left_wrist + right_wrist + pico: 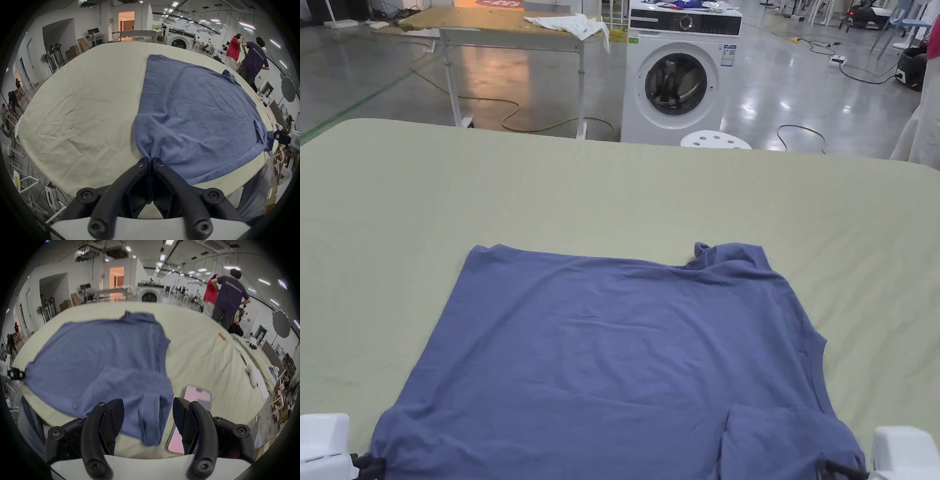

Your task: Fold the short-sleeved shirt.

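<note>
The soft, light blue shirt (625, 350) lies flat on the counter (612, 187), its 7 o'clock corner pinched tight in the left tool (150, 160), while the right tool (148, 404) gapes wide around the floppy 5 o'clock corner

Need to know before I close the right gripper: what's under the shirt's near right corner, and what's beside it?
The blue shirt lies on the pale green sheet. A phone lies beside that corner, partly behind the open right gripper. Anything beneath the fabric is hidden.

Blue short-sleeved shirt (619, 356) lies spread flat, one sleeve folded in.
</note>
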Demonstrator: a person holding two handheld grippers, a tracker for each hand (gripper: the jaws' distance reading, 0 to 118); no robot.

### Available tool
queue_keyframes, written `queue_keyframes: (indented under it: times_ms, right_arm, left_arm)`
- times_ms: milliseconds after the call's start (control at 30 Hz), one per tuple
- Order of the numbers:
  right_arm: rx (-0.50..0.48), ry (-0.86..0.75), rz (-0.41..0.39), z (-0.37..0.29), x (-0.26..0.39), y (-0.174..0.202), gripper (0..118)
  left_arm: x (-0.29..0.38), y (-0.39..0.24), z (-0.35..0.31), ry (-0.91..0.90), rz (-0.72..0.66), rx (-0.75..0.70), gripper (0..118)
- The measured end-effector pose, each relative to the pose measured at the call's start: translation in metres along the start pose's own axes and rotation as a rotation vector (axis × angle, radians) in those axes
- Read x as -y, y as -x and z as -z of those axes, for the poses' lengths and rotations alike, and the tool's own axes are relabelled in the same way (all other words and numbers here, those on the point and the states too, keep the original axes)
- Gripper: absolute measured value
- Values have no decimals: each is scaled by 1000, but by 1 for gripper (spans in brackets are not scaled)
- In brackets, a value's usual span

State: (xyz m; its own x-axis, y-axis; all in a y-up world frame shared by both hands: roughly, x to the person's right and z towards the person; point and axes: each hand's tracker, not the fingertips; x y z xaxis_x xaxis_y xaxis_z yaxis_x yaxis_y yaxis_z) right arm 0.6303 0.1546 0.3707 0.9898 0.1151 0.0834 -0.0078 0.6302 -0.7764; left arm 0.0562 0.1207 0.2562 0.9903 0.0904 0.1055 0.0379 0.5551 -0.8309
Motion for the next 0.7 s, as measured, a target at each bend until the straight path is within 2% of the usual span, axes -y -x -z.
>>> queue_keyframes:
  times_ms: [133, 200, 267, 333, 367, 400, 500, 700]
  right_arm:
    - [-46, 105, 17, 21, 19, 7, 67]
    - [-40, 133, 13, 30, 24, 11, 62]
    - [-59, 136, 23, 35, 28, 12, 42]
    - [-78, 122, 53, 35, 28, 12, 29]
    - [-95, 121, 60, 35, 26, 11, 13]
    - [-127, 120, 68, 35, 25, 11, 12]
    - [-95, 117, 34, 32, 21, 14, 8]
    - [-114, 9, 101, 10, 2, 4, 8]
  left_arm:
    - [2, -2, -2, 4, -14, 2, 1]
    - [3, -2, -2, 2, -21, 6, 1]
    - [3, -3, -6, 3, -25, 10, 1]
    - [4, -3, -8, 1, -36, 18, 1]
    - [4, -3, -9, -2, -42, 22, 1]
    - [3, -3, -11, -7, -47, 27, 1]
    - [1, -3, -17, -26, -59, 42, 1]
    - [-15, -1, -35, -139, -130, 134, 1]
